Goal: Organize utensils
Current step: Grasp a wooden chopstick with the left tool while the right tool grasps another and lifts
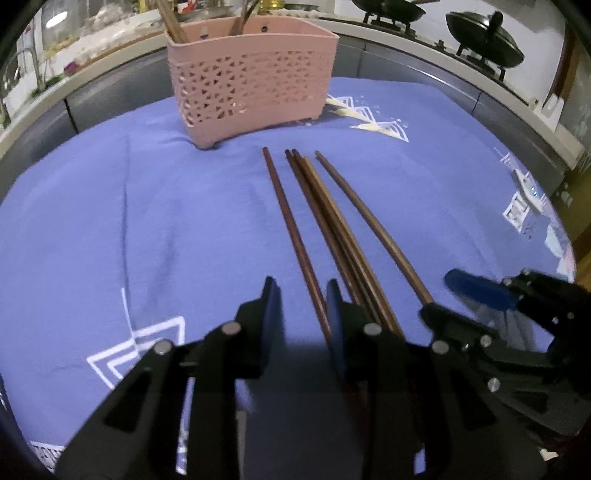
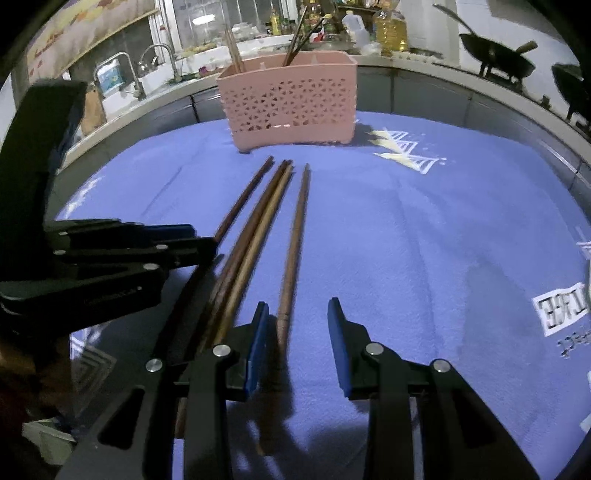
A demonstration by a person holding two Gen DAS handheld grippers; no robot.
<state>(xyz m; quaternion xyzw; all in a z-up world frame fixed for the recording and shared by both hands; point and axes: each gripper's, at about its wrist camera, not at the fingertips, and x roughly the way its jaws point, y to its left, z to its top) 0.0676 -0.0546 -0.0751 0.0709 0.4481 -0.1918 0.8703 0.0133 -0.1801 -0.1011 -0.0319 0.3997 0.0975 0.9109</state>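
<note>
Several brown wooden chopsticks (image 1: 325, 221) lie side by side on the blue tablecloth (image 1: 147, 221), tips toward a pink perforated utensil basket (image 1: 255, 77) that holds a few chopsticks upright. My left gripper (image 1: 303, 295) is open, its jaws straddling the leftmost chopstick (image 1: 291, 225) near its thick end. My right gripper (image 2: 297, 317) is open, straddling the rightmost chopstick (image 2: 295, 236). The right gripper also shows in the left wrist view (image 1: 454, 295). The left gripper shows in the right wrist view (image 2: 199, 240). The basket (image 2: 291, 99) stands at the far edge.
A kitchen counter curves behind the table, with a sink and taps (image 2: 140, 74), oil bottles (image 2: 391, 29) and dark woks (image 1: 484, 37) on stands. White printed patterns (image 1: 376, 122) mark the cloth.
</note>
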